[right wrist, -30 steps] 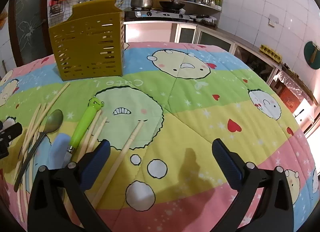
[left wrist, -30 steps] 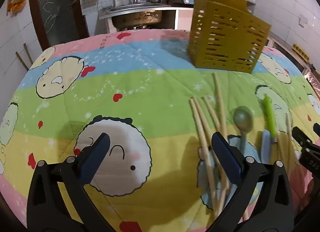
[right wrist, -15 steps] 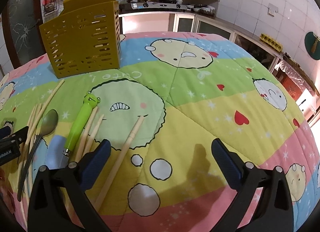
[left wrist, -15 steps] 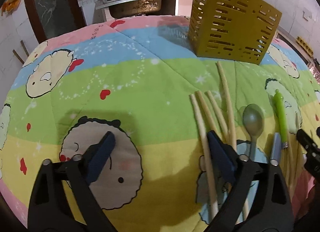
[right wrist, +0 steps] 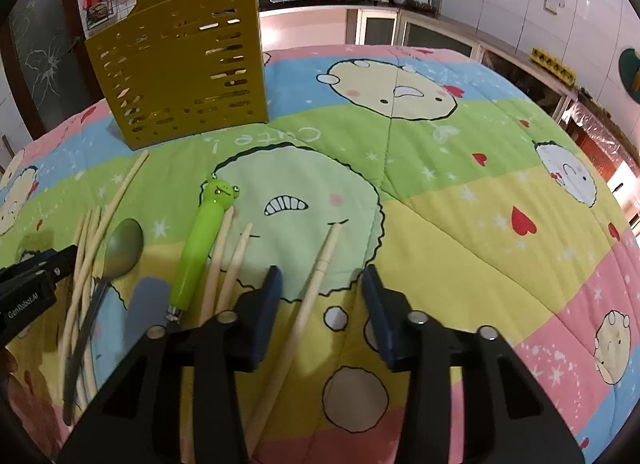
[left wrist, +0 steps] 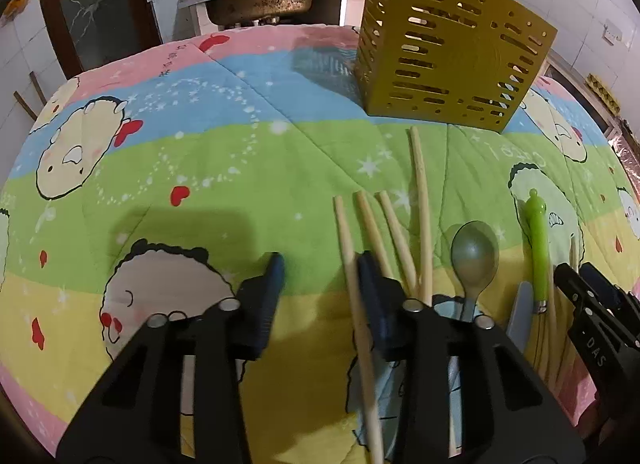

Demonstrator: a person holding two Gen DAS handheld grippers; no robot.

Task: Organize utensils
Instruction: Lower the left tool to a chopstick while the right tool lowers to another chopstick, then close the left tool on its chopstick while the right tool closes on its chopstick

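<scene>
Toward the near edge of the quilted cartoon-print cloth [right wrist: 440,200], smooth pale wooden chopsticks [left wrist: 420,200] lie loose beside a dull metal spoon [left wrist: 474,256] and a glossy green frog-headed knife [right wrist: 200,240]. The slotted mustard plastic holder [right wrist: 180,60] stands upright farther back. The left gripper [left wrist: 320,270] is spread open with one chopstick just inside its right finger, perhaps touching. The right gripper [right wrist: 320,284] is open, straddling a lone chopstick [right wrist: 316,292], whose lower end it hides.
</scene>
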